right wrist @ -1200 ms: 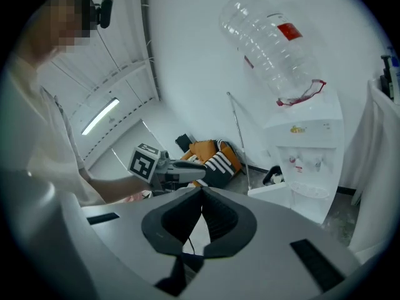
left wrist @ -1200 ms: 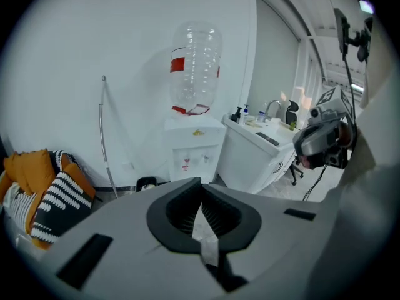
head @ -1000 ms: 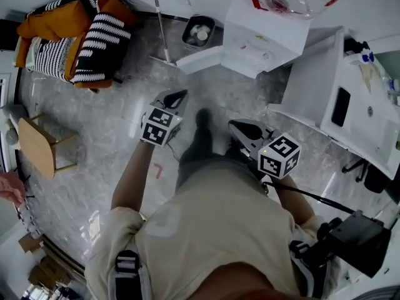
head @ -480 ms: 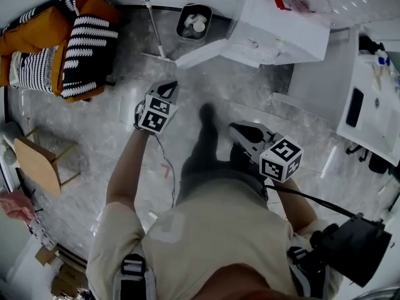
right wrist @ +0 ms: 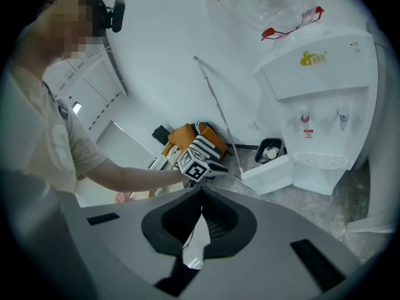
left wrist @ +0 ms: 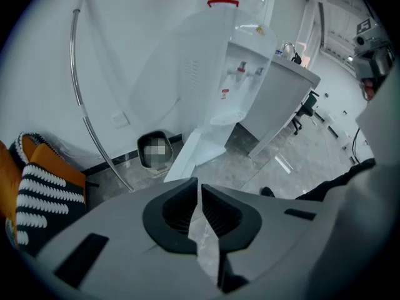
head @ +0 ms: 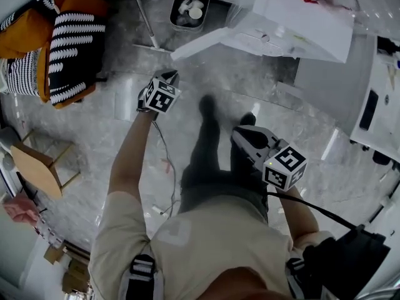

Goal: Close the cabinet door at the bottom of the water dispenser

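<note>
Left claw [head: 170, 75] is pressed together with nothing between its jaws, and it hangs over the floor [head: 125, 136], short of the cabinet door [head: 203, 42] and not touching it. Right claw [head: 240, 132] is also closed and empty, held lower in the head view near the person's legs, well apart from the door. The door stands wide open at the foot of the water dispenser [head: 300, 24]. It swings out over the floor, with its free edge toward the waste bin [head: 189, 8] and the foot of a leaning pole [head: 142, 14]. In the left gripper view the door [left wrist: 194, 155] lies straight ahead of the closed tips [left wrist: 199, 183]. In the right gripper view the door [right wrist: 270, 175] sits off to the right of the tips [right wrist: 201, 189]. Judgement: approach phase, closing push not yet begun. Risks:

1. A closed tip on a smooth white panel may skid off the edge, so contact should land on the outer face near the free edge.
2. Approaching from the bin side could clip the pole or nudge the bin.
3. A hard shove could make the door rebound from its frame, or rock the dispenser and the bottle on top.
4. The cable [head: 164, 161] trailing by the feet may snag as the person steps in.
</note>
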`<action>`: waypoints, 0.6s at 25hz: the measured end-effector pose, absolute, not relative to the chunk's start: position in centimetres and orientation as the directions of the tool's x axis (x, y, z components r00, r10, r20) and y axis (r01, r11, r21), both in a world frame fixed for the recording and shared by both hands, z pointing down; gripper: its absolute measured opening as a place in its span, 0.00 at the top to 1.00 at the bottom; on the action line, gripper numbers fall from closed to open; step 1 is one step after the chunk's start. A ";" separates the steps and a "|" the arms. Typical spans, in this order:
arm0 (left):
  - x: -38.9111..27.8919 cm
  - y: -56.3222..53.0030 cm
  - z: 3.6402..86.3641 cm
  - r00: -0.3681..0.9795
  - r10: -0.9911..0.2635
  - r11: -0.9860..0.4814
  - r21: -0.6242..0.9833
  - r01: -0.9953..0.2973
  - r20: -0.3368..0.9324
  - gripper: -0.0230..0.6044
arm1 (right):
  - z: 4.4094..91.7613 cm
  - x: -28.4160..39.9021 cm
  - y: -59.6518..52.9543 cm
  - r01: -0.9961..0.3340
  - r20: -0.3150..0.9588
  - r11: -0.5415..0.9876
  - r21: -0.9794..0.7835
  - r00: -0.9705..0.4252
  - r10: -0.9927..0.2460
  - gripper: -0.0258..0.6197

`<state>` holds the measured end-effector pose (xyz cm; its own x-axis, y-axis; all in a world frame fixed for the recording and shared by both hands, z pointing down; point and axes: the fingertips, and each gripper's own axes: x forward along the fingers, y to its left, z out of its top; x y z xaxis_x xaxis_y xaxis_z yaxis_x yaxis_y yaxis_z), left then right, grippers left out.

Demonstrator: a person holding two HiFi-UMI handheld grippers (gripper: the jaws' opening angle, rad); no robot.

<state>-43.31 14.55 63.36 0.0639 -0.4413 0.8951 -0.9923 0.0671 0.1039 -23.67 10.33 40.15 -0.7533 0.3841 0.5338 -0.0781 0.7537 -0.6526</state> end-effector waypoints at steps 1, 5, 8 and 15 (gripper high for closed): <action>-43.4 14.5 64.4 0.073 -0.427 0.062 0.109 -0.992 0.901 0.97 | 40.7 -23.5 10.0 -0.091 0.546 0.765 -0.638 -0.754 0.366 0.93; -44.0 14.5 67.9 0.091 -0.376 0.055 0.120 -0.991 0.922 0.73 | 42.9 -22.6 9.5 -0.137 0.572 0.772 -0.620 -0.753 0.326 0.93; -45.3 13.8 70.3 0.068 -0.343 0.056 0.093 -0.994 0.937 0.66 | 44.5 -22.0 9.2 -0.164 0.576 0.756 -0.634 -0.752 0.320 0.93; -48.3 11.8 76.4 0.002 -0.235 0.018 0.007 -1.000 0.972 0.62 | 48.0 -19.8 8.3 -0.236 0.608 0.732 -0.639 -0.738 0.293 0.93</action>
<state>-48.27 11.84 76.37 0.0023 -0.2351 0.9720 -0.9998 0.0184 0.0068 -19.76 8.30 47.98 -0.7377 0.2933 0.6081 -0.2363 0.7316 -0.6395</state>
